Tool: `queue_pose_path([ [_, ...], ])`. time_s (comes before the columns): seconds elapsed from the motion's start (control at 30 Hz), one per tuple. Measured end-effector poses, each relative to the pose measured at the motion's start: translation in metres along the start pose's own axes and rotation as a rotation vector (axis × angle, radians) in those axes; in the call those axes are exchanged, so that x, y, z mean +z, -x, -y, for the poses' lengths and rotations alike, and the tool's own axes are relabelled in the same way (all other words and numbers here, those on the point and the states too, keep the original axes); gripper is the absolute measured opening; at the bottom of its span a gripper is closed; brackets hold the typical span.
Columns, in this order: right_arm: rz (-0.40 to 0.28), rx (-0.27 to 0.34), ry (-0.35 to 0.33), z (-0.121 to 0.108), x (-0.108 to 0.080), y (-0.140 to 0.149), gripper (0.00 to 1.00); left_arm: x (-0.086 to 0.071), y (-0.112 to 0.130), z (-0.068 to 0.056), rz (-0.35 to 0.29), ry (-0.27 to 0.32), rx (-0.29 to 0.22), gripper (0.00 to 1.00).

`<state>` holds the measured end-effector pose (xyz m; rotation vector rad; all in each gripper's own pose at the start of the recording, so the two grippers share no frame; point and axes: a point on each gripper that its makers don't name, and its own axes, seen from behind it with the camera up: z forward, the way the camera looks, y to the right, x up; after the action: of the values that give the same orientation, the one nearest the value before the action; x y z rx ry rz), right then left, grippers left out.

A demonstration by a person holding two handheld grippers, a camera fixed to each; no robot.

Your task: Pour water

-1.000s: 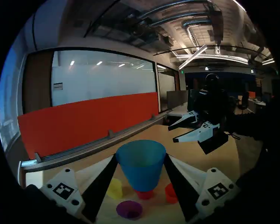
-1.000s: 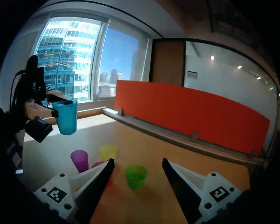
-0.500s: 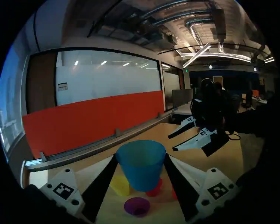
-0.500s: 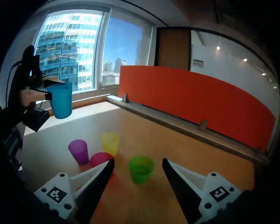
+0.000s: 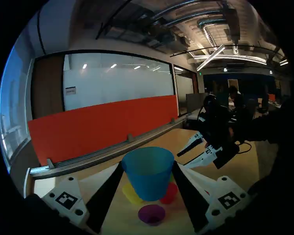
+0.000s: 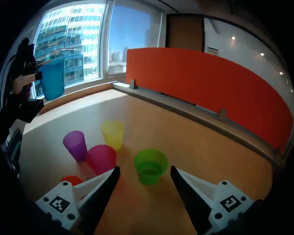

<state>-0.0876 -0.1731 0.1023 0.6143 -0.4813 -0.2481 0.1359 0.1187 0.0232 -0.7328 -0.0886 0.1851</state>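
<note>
In my right gripper view a pale wooden tabletop (image 6: 217, 156) spreads out below me, sunlit along its far left edge. A bright orange partition (image 6: 209, 78) runs along its far side, with a grey metal rail (image 6: 186, 107) at its foot. To the left of that, tall windows (image 6: 72, 39) show glass towers and blue sky. A brown wooden panel (image 6: 184, 29) stands behind the partition's end. Beside it, a pale glass wall (image 6: 241, 51) shows small bright spots of light. In my left gripper view the ceiling is open, with bare ducts (image 5: 174, 15) and pipes. Long strip lights (image 5: 211, 58) lead back into a dim office area (image 5: 245, 90) on the right.
</note>
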Motion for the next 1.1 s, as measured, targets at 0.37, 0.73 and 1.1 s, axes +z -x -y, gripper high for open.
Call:
queue_pose_path([
  [0.37,0.067,0.004,0.002,-0.006,0.032,0.025,1.00,-0.002,0.010,0.013,0.009,-0.015,-0.019,0.89],
  [0.73,0.093,0.020,0.014,-0.012,0.059,0.033,1.00,0.000,0.018,0.021,0.020,-0.018,-0.032,0.89],
  [1.1,0.084,0.034,0.011,-0.014,0.079,0.032,1.00,0.000,0.025,0.024,0.031,-0.021,-0.037,0.89],
])
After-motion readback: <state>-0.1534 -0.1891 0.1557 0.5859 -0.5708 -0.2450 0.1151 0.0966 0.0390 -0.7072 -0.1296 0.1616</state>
